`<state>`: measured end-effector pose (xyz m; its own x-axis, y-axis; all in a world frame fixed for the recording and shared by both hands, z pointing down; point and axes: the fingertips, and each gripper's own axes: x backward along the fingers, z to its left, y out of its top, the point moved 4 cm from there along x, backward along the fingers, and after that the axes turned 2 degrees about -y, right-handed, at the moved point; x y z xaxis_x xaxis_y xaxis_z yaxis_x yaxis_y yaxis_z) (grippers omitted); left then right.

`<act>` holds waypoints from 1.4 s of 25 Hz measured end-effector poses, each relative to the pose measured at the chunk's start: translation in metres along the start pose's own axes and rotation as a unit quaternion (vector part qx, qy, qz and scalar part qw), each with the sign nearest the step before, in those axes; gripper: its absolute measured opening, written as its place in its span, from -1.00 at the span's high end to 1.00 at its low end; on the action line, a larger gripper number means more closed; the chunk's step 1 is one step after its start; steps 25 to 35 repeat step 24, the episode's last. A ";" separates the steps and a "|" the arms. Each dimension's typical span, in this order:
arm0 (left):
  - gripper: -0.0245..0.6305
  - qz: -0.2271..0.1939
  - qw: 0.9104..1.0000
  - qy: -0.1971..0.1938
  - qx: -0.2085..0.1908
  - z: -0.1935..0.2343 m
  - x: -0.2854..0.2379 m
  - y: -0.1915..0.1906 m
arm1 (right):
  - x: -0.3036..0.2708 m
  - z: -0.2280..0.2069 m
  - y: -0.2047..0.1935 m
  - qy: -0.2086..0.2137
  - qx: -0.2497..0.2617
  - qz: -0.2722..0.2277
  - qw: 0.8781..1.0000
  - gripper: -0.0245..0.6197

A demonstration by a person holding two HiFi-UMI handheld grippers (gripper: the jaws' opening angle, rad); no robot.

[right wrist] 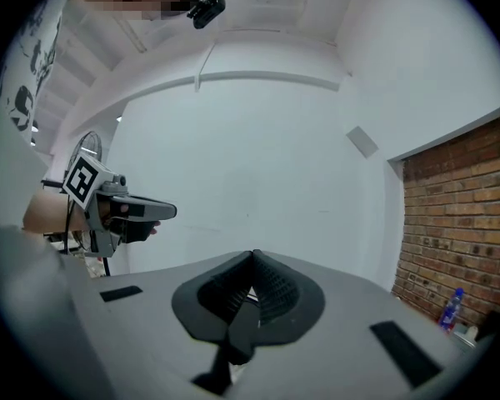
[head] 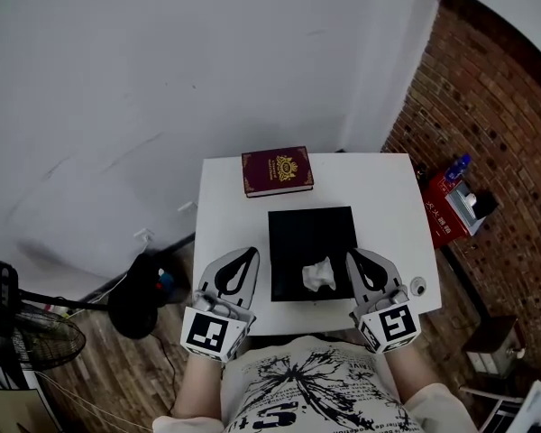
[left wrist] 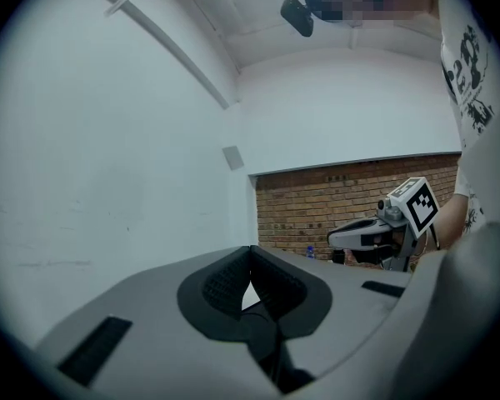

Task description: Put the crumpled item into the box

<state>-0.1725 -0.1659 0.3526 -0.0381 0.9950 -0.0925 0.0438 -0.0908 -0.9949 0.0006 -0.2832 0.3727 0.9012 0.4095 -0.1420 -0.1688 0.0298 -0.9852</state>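
Note:
A crumpled white item [head: 318, 275] lies on the near part of a flat black square box [head: 311, 233] in the middle of the white table [head: 383, 183]. A maroon, book-like box with a gold emblem [head: 277, 170] sits at the table's far edge. My left gripper [head: 252, 252] is shut and empty at the black box's left side. My right gripper [head: 351, 253] is shut and empty just right of the crumpled item. Both gripper views point upward at the walls: the left gripper [left wrist: 250, 249] and the right gripper [right wrist: 252, 255] show their jaws meeting at the tips with nothing between them.
A small round object [head: 417, 286] rests at the table's near right corner. A red carton [head: 444, 207] with a blue bottle [head: 458, 166] stands by the brick wall on the right. A fan [head: 22, 336] and a dark round object [head: 140, 296] stand on the floor to the left.

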 end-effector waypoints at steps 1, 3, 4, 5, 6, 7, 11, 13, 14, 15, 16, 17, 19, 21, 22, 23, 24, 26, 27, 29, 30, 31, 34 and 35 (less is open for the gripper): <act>0.88 -0.001 1.000 -0.001 -0.001 0.000 -0.001 0.001 | 0.000 0.000 0.000 0.000 0.002 0.001 1.000 0.89; 0.88 -0.001 1.000 -0.004 0.000 -0.002 -0.003 0.001 | 0.000 -0.001 -0.002 0.000 0.003 0.003 1.000 0.89; 0.88 -0.002 1.000 -0.006 0.001 -0.002 -0.003 0.001 | 0.000 0.000 -0.003 0.000 0.002 0.003 1.000 0.89; 0.88 -0.002 1.000 -0.006 0.002 -0.003 -0.003 0.001 | 0.001 0.000 -0.003 0.000 0.001 0.003 1.000 0.89; 0.88 -0.002 1.000 -0.006 0.003 -0.003 -0.003 0.001 | 0.001 0.000 -0.003 -0.001 0.001 0.003 1.000 0.89; 0.88 -0.003 1.000 -0.005 0.003 -0.003 -0.003 0.002 | 0.001 0.000 -0.003 -0.001 0.001 0.002 1.000 0.89; 0.88 -0.003 1.000 -0.001 0.004 -0.004 -0.004 0.005 | 0.001 -0.001 -0.002 0.001 0.002 0.001 1.000 0.89; 0.88 -0.004 1.000 -0.001 0.005 -0.006 -0.005 0.006 | 0.002 -0.002 -0.002 0.001 0.001 0.003 1.000 0.89; 0.88 -0.005 1.000 -0.001 0.004 -0.006 -0.005 0.007 | 0.003 -0.003 -0.002 0.001 0.000 0.003 1.000 0.89; 0.88 -0.005 1.000 0.000 0.004 -0.007 -0.006 0.008 | 0.003 -0.003 -0.003 0.001 -0.001 0.004 1.000 0.89; 0.88 -0.005 1.000 0.000 0.002 -0.008 -0.006 0.009 | 0.004 -0.004 -0.003 0.001 -0.002 0.004 1.000 0.89; 0.88 -0.005 1.000 0.000 0.001 -0.009 -0.007 0.010 | 0.004 -0.005 -0.003 0.000 -0.002 0.004 1.000 0.89; 0.88 -0.006 1.000 0.001 0.000 -0.009 -0.008 0.012 | 0.004 -0.006 -0.003 0.000 0.000 0.006 1.000 0.89; 0.88 -0.005 1.000 0.001 0.001 -0.009 -0.009 0.011 | 0.003 -0.008 -0.002 0.001 0.003 0.009 1.000 0.89; 0.88 -0.005 1.000 0.001 0.001 -0.009 -0.010 0.011 | 0.002 -0.008 -0.002 0.001 0.004 0.009 1.000 0.89; 0.88 -0.005 1.000 0.001 0.002 -0.009 -0.010 0.011 | 0.002 -0.009 -0.002 0.001 0.005 0.010 1.000 0.89; 0.88 -0.006 1.000 0.001 0.003 -0.009 -0.011 0.011 | 0.002 -0.010 -0.002 0.001 0.007 0.011 1.000 0.89; 0.88 -0.006 1.000 0.001 0.003 -0.009 -0.011 0.011 | 0.002 -0.010 -0.002 0.001 0.007 0.011 1.000 0.89; 0.88 -0.006 1.000 0.001 0.003 -0.009 -0.011 0.011 | 0.002 -0.010 -0.002 0.001 0.007 0.011 1.000 0.89; 0.88 -0.006 1.000 0.001 0.003 -0.009 -0.011 0.011 | 0.002 -0.010 -0.002 0.001 0.007 0.011 1.000 0.89; 0.88 -0.006 1.000 0.001 0.003 -0.009 -0.011 0.011 | 0.002 -0.010 -0.002 0.001 0.007 0.011 1.000 0.89; 0.88 -0.006 1.000 0.001 0.003 -0.009 -0.011 0.011 | 0.002 -0.010 -0.002 0.001 0.007 0.011 1.000 0.89; 0.88 -0.006 1.000 0.001 0.003 -0.009 -0.011 0.011 | 0.002 -0.010 -0.002 0.001 0.007 0.011 1.000 0.89; 0.88 -0.006 1.000 0.001 0.003 -0.009 -0.011 0.011 | 0.002 -0.010 -0.002 0.001 0.007 0.011 1.000 0.89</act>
